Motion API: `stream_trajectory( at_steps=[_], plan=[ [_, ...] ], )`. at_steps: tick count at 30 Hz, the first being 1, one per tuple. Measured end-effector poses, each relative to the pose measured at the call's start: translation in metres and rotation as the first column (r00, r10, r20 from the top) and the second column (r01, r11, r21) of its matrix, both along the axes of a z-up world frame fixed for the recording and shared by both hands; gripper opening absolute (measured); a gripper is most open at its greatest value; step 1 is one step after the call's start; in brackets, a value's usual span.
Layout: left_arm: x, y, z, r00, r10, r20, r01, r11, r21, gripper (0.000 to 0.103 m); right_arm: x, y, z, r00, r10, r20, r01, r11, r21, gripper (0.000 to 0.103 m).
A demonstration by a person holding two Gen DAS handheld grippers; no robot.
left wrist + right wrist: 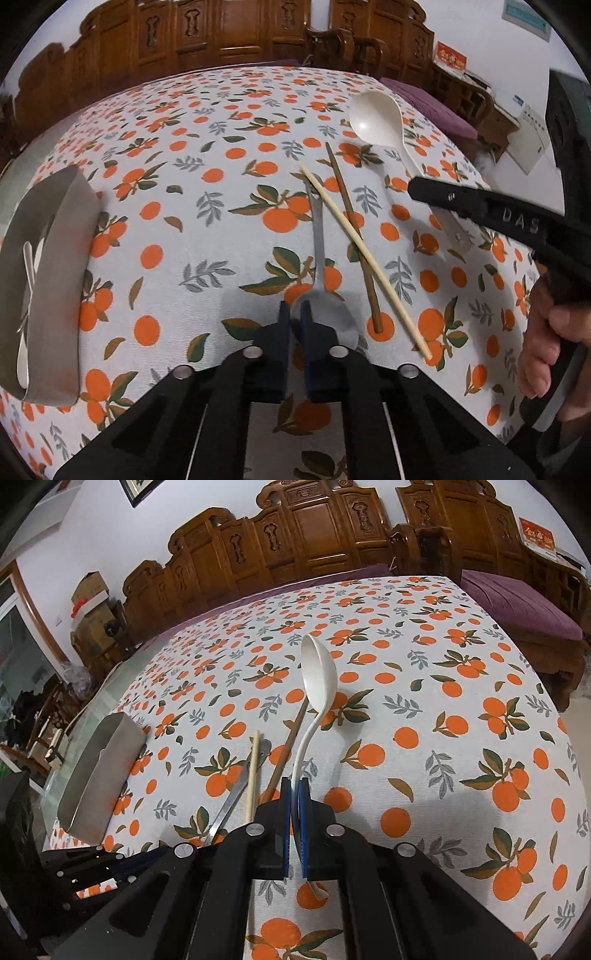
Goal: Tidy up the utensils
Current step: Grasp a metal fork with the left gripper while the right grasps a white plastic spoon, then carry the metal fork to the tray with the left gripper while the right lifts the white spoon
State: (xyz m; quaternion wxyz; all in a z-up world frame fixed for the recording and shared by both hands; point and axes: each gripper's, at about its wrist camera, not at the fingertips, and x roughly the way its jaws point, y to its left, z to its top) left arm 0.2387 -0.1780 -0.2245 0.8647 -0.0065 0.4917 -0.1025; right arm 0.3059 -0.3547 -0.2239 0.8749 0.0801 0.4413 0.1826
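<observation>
Left fingers (pixel 294 314) clamped on metal spoon's (pixel 325 314) bowl; right fingers (pixel 294 794) clamped on white spoon's (pixel 318 675) handle.

Black tongs (pixel 294 805) with blue pads (pixel 303 812), silver screws, embossed "DAS" lettering.

A cloth with orange fruits (pixel 424 709) covers the counter. Behind it stands a carved wooden bench (pixel 295 535) with a purple cushion (pixel 517 605). Cardboard boxes (pixel 90 602) are stacked near the wall.
</observation>
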Motion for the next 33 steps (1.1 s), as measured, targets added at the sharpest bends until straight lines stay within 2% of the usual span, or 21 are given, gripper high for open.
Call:
stream_trajectory(
  at_steps=[7, 16, 27, 33],
  plan=[
    [-0.002, 0.005, 0.008, 1.000, 0.005, 0.013, -0.005, 1.000, -0.010, 0.002, 0.000, 0.002, -0.001, 1.000, 0.001, 0.000, -0.001, 1.000, -0.003, 0.005],
    [-0.009, 0.015, 0.028, 0.992, -0.019, 0.124, 0.013, 0.999, 0.047, 0.000, -0.001, 0.004, 0.001, 1.000, 0.013, -0.001, -0.013, 1.000, -0.002, 0.005],
    [-0.001, 0.057, 0.061, 0.973, 0.009, 0.230, -0.032, 0.995, 0.097, 0.000, -0.008, 0.033, 0.005, 0.997, 0.082, 0.009, -0.082, 0.996, -0.022, 0.005],
    [0.000, 0.082, 0.081, 0.965, 0.042, 0.260, -0.069, 0.993, 0.093, 0.000, -0.014, 0.054, 0.015, 0.992, 0.121, 0.026, -0.121, 0.993, -0.014, 0.005]
  ],
)
